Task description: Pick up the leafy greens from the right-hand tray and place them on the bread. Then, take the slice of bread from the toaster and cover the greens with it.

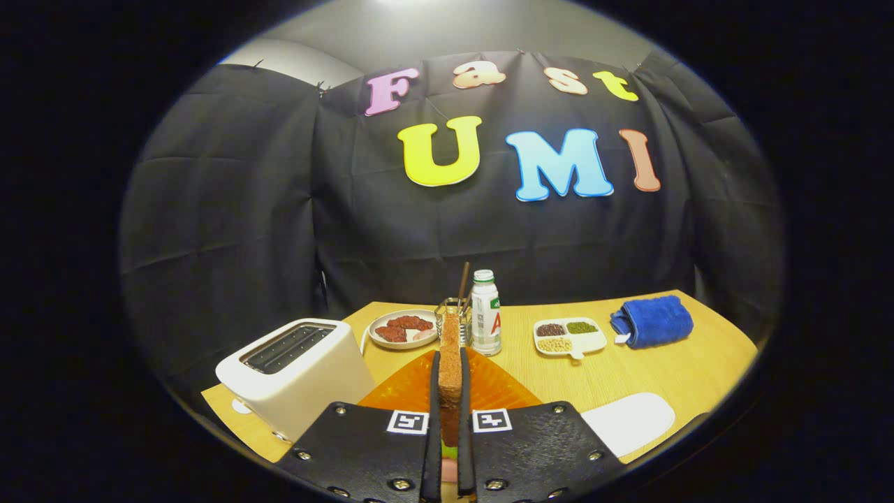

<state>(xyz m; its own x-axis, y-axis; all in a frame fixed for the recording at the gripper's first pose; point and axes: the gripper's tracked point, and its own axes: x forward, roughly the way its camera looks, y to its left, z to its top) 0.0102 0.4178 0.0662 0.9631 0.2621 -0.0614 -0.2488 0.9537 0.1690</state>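
Note:
A brown slice of bread (450, 363) stands on edge between my two fingers, and my gripper (450, 360) is shut on it, both fingers pressing its faces. The slice hangs above an orange plate (499, 388) just ahead of the fingers. The white toaster (297, 370) stands to the left of the fingers, its slots showing dark. A white tray (628, 419) lies on the right beside the gripper body; I see no greens on the part that shows. The plate's middle is hidden behind the gripper and the slice.
Beyond the fingers stand a white bottle (486, 323) with a green cap, a small holder with a brown stick (462, 283), a plate of red meat slices (404, 328), a divided dish of beans (569, 337) and a rolled blue towel (653, 321) on the wooden table (684, 370).

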